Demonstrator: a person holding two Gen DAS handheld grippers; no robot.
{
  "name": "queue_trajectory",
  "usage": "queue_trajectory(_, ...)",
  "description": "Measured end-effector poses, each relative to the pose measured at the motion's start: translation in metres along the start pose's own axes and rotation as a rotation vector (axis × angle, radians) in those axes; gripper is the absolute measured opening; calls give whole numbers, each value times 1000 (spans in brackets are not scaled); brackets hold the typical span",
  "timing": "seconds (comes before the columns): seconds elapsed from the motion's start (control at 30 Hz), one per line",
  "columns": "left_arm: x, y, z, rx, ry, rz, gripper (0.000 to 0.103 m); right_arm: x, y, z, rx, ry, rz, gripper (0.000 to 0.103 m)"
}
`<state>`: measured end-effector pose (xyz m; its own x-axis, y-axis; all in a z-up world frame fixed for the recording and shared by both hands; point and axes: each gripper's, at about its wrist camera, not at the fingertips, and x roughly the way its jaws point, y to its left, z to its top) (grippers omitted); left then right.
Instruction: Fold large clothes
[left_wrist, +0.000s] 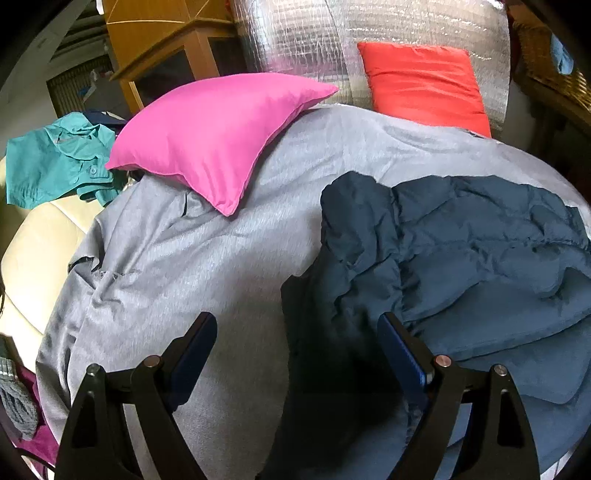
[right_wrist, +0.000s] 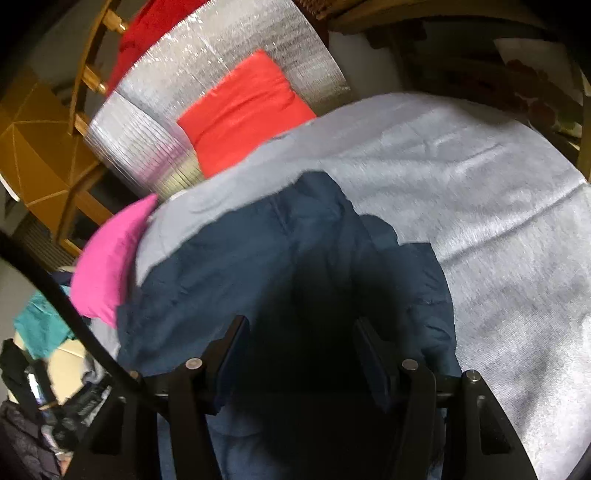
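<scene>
A dark blue puffy jacket (left_wrist: 461, 251) lies crumpled on the grey bedcover (left_wrist: 207, 258), to the right in the left wrist view. My left gripper (left_wrist: 297, 332) is open wide above the jacket's left edge, its right finger (left_wrist: 399, 343) over the blue fabric and its left finger over bare cover. In the right wrist view the jacket (right_wrist: 236, 258) fills the middle. My right gripper (right_wrist: 301, 332) hovers just over it with the jaws apart. Shadowed blue fabric lies between the fingers, and I see no pad pressing on it.
A pink cushion (left_wrist: 207, 140) rests on the cover at the back left and a red cushion (left_wrist: 424, 81) leans on a silver foil mat (left_wrist: 303, 37) behind. A teal shirt (left_wrist: 55, 158) lies on a cream seat (left_wrist: 33, 251) at the left. A wooden cabinet (left_wrist: 166, 48) stands beyond.
</scene>
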<state>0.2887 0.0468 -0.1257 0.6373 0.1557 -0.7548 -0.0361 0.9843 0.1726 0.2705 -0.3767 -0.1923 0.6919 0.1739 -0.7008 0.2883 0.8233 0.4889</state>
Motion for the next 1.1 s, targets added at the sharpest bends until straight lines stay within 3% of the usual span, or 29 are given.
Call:
queue_trajectory(0.43, -30, -1, 8, -3, -150, -35, 89, 8, -6, -1, -2, 4, 8, 62)
queue_trajectory(1.1, -61, 24, 12, -113, -253, -29, 89, 9, -4, -3, -5, 5, 8, 63)
